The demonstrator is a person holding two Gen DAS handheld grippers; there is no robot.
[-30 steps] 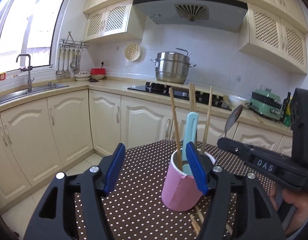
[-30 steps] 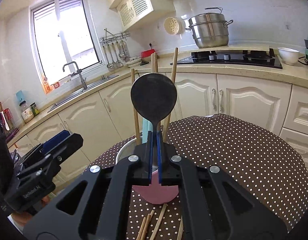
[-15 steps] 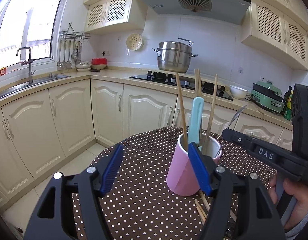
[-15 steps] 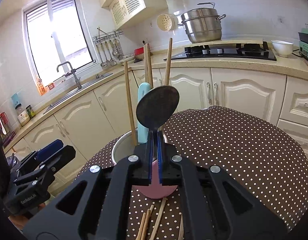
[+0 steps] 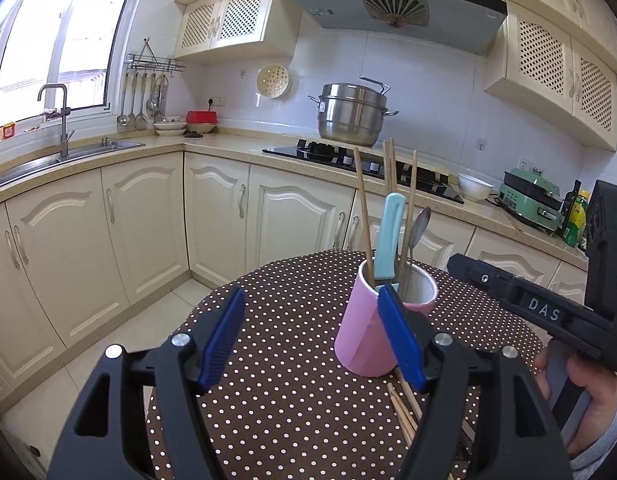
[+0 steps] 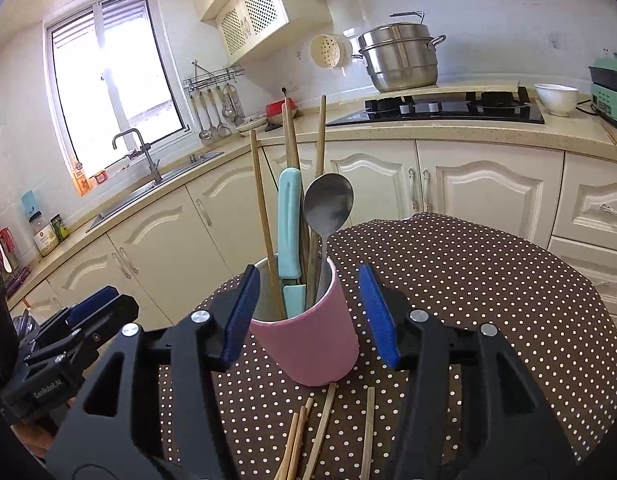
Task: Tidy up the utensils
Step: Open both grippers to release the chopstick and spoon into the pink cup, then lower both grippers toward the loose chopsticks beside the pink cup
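A pink cup stands on the dotted table. It holds a metal spoon, a light blue handle and several wooden chopsticks. My right gripper is just in front of the cup, its jaws opening. The cup shows between the blue pads, which do not touch it. My left gripper stands open to the left of the cup with nothing between its fingers. Loose chopsticks lie on the cloth in front of the cup.
Cream cabinets and a counter ring the table, with a sink at left. A hob with a steel pot is behind, and a white bowl at right. A person's hand holds the right gripper's handle.
The right gripper's jaws have opened and let go of the spoon, which has dropped lower into the cup. The left gripper has backed off a little from the cup.
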